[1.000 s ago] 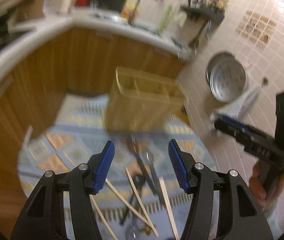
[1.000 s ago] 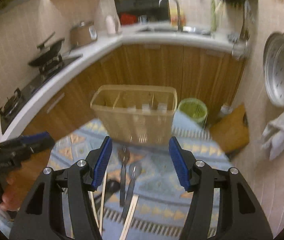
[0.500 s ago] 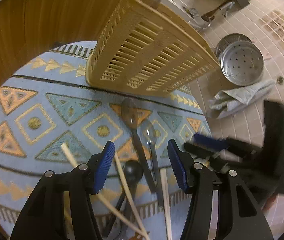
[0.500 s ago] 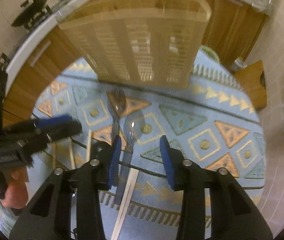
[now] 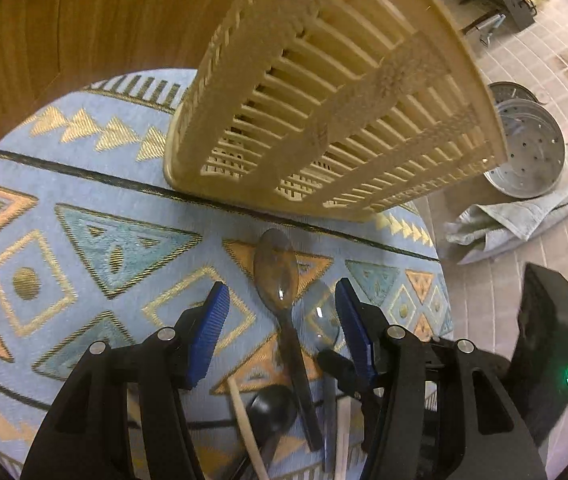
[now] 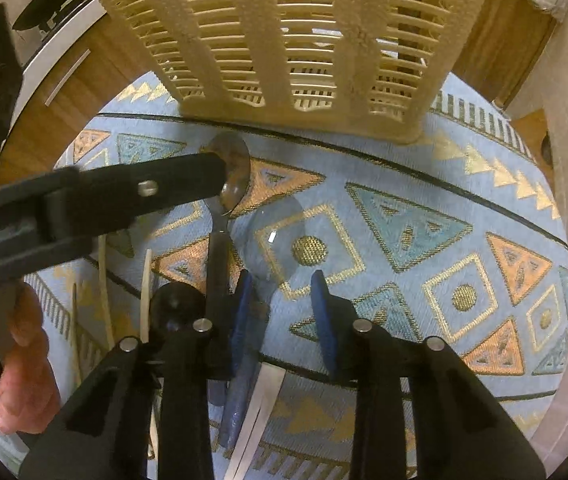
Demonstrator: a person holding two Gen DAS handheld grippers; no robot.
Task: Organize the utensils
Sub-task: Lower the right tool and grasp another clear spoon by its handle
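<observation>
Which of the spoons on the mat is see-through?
The clear plastic spoon with the blue handle, lying right of the metal spoon; the mat's pattern shows through its bowl. The black spoon and the metal one are opaque.

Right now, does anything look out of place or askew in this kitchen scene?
Yes. Spoons and chopsticks lie loose and crisscrossed on the patterned mat instead of standing in the beige slatted utensil basket. A crumpled towel and a perforated metal steamer tray sit on the tiled floor.
</observation>
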